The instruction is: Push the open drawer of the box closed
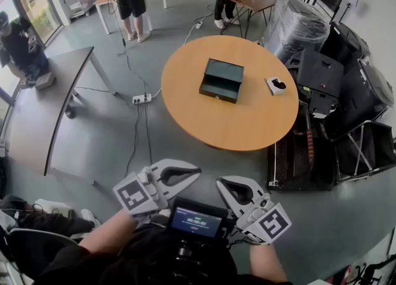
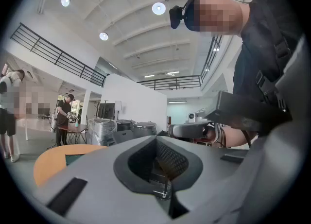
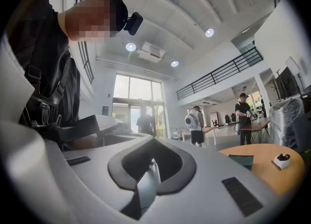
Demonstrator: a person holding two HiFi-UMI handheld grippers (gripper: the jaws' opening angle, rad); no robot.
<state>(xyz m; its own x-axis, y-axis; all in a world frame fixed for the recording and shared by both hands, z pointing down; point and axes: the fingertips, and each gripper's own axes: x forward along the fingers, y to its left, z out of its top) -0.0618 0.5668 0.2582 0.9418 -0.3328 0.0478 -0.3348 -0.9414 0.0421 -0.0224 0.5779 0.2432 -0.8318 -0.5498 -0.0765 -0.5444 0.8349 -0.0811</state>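
A dark green box point(image 1: 221, 80) sits near the middle of a round wooden table point(image 1: 247, 123), its drawer point(image 1: 218, 94) pulled out towards me. Both grippers hang low by my chest, far from the table, tips turned towards each other. My left gripper point(image 1: 197, 172) is shut and holds nothing; my right gripper point(image 1: 219, 183) is shut and empty too. In the left gripper view the closed left gripper point(image 2: 156, 139) fills the lower frame, with the box point(image 2: 73, 159) small at the left. In the right gripper view the right gripper point(image 3: 153, 141) is closed, and the box point(image 3: 241, 160) lies far off at the right.
A small white dish point(image 1: 276, 85) holding something dark sits right of the box. Black cases point(image 1: 346, 92) and a wrapped bundle point(image 1: 297, 27) crowd the table's right side. A power strip point(image 1: 142, 99) with cables lies on the floor; a grey table point(image 1: 55, 92) stands left. People stand at far tables.
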